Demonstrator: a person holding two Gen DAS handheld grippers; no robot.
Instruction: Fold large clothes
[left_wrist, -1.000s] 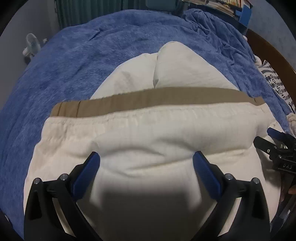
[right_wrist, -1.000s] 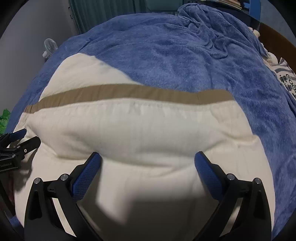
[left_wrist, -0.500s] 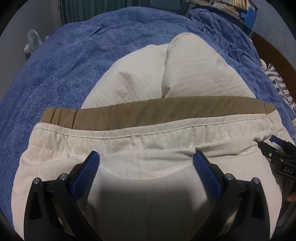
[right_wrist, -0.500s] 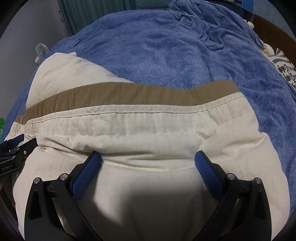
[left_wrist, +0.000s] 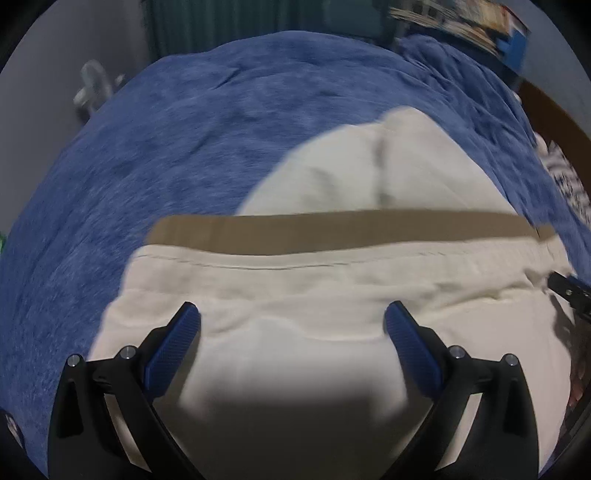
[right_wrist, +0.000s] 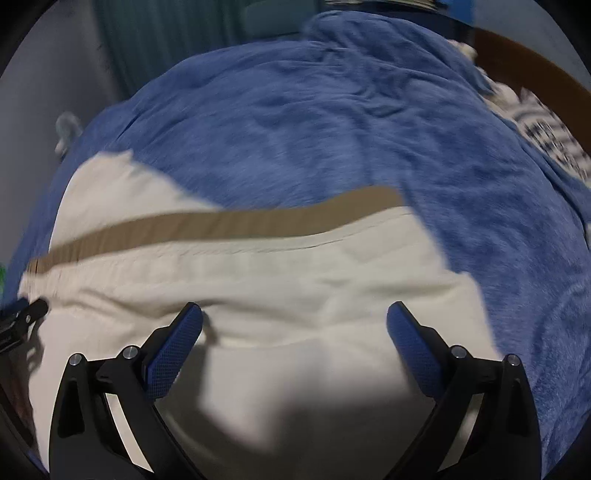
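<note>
Cream woven cloth fills the lower half of both views: a pair of trousers (left_wrist: 332, 295) with a tan waistband (left_wrist: 343, 230) running across mid-frame, spread on a bed covered by a blue fleece blanket (left_wrist: 166, 155). In the left wrist view the two legs (left_wrist: 369, 162) run toward the upper centre of the frame; in the right wrist view cream fabric shows at left, beyond the waistband (right_wrist: 221, 225).

Left hand-held gripper (left_wrist: 291, 325), bottom centre of its view: jaws spread wide above the cloth, grasping nothing. Right hand-held gripper (right_wrist: 293, 325): likewise spread and empty; its black tip also appears at the right edge of the left view (left_wrist: 569, 291). Both frames are motion-blurred.

Handling (judgement): the garment appears light, limp and creasable, likely to sag and bunch rather than hold a line. The stitched waistband looks the firmest part, so its two ends should offer the surest pinch points, one per gripper.

Surface and room: the blanket is soft and yielding, probably gripping the cloth rather than letting it slide. A wooden bed frame (right_wrist: 524, 62) curves at upper right beside patterned fabric (right_wrist: 546, 136); dark green curtains (right_wrist: 166, 37) hang at top, and a small pale object (left_wrist: 92, 88), too blurred to name, stands at upper left.
</note>
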